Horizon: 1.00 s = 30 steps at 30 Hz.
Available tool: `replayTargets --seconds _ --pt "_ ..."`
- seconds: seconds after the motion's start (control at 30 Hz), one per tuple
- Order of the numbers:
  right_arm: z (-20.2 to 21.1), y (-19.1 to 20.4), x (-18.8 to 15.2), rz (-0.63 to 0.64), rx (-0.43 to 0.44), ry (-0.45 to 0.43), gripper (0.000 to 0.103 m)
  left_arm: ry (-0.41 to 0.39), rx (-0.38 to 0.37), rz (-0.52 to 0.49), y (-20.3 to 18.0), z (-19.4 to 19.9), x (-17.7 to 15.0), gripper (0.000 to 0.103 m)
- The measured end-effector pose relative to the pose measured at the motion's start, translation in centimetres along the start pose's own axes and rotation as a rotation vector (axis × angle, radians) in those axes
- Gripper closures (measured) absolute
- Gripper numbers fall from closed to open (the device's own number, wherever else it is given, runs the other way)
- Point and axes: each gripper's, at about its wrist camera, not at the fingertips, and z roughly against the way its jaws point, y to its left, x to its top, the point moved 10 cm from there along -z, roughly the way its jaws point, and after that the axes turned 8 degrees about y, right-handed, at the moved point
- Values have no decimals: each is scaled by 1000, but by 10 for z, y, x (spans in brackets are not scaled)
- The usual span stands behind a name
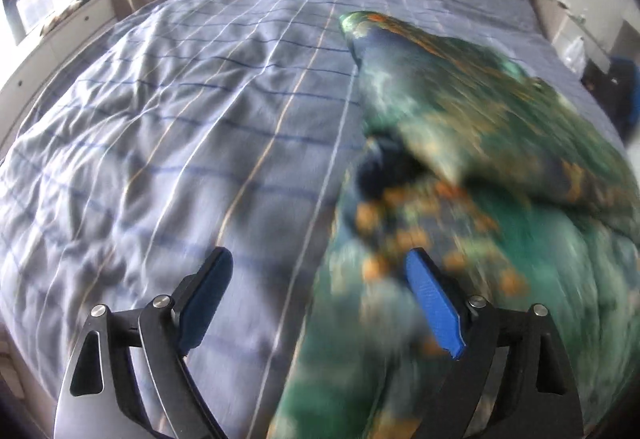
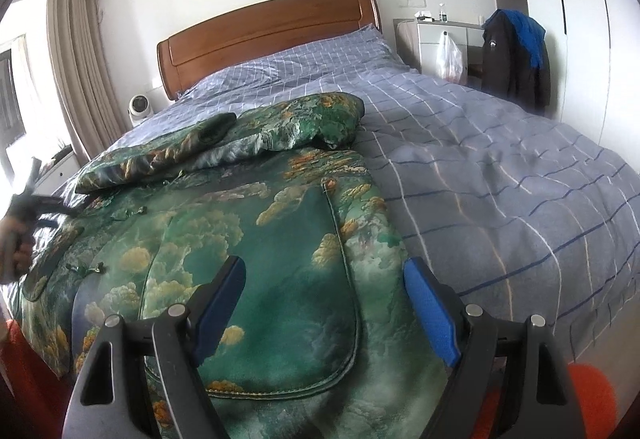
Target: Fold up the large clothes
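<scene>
Jacket [image 2: 256,239] — beneath right fingers [image 2: 430,313], wide apart | left fingers [image 1: 434,305] — spread, empty

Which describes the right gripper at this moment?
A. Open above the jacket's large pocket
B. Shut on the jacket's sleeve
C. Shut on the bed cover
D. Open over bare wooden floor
A. The right gripper has its blue pads spread wide with nothing between them, and through the gap shows the big rounded pocket of the green patterned jacket lying on the bed.

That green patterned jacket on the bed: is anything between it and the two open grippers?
Nothing visible. The right gripper hangs open directly over the jacket; the left gripper is open at its edge, above the checked duvet.
</scene>
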Motion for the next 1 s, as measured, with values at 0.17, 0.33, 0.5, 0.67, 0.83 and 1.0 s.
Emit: replayTargets --seconds 0.17,0.33,0.5,0.67,0.83,1.0 --pt "3 3 2 6 -3 -12 22 -57 -11 -43 -6 33 -17 10" --pt "8 12 3 44 -10 -33 22 -120 -19 -42 -15 49 -31 8" --pt "11 20 3 85 -24 -45 22 -135 -71 62 -15 40 -44 8" --pt "12 19 2 87 -36 -45 22 -131 -119 166 -19 27 -60 8" --pt "11 22 0 112 -46 -43 22 -149 -90 137 -20 30 -64 8" --pt "5 24 -2 121 -49 -26 22 -194 -110 143 -17 52 -52 8"
